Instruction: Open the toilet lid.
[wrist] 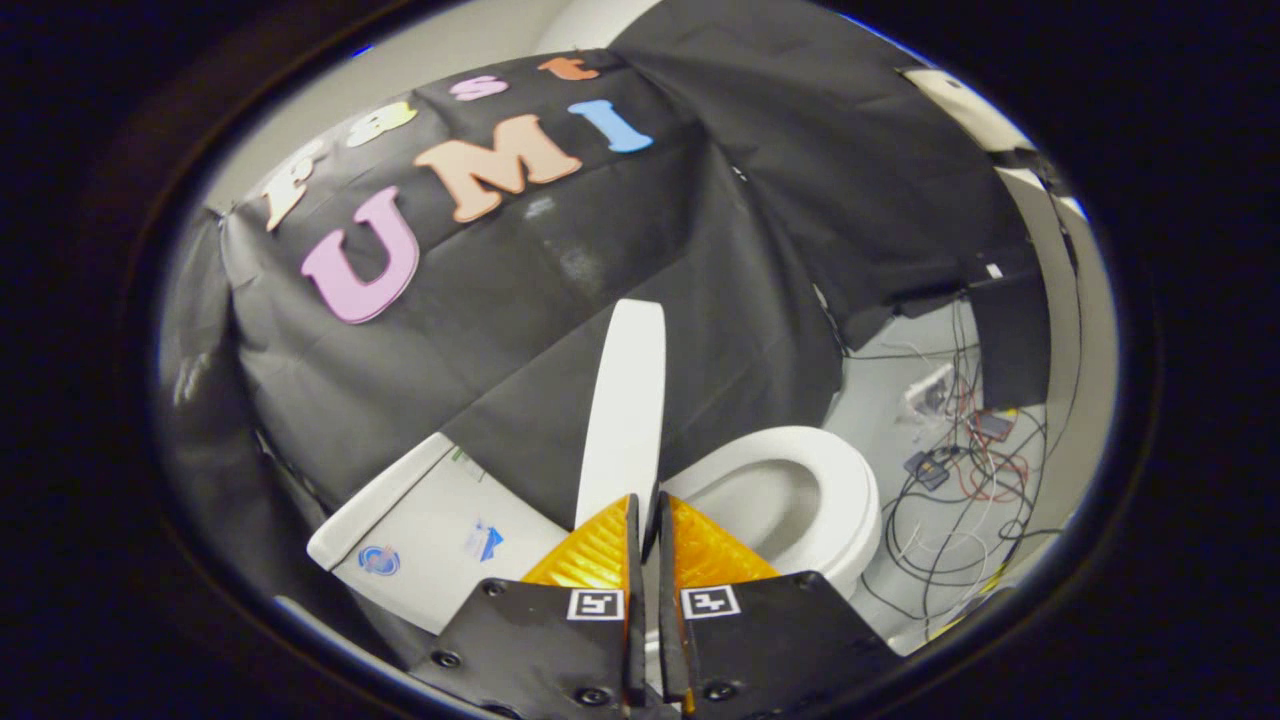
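Note:
The white toilet lid stands raised and shows edge-on, running straight ahead from my fingertips. My gripper is shut on the lid's near rim, with only a thin gap between the fingers. Right of the lid lies the white seat around the open bowl. Left of the lid is the white tank with small stickers on it. The whole scene appears tilted.
Black cloth hangs behind the toilet. Beyond the bowl, on the pale floor, lies a tangle of cables and small electronics. A dark box stands past them by a light wall.

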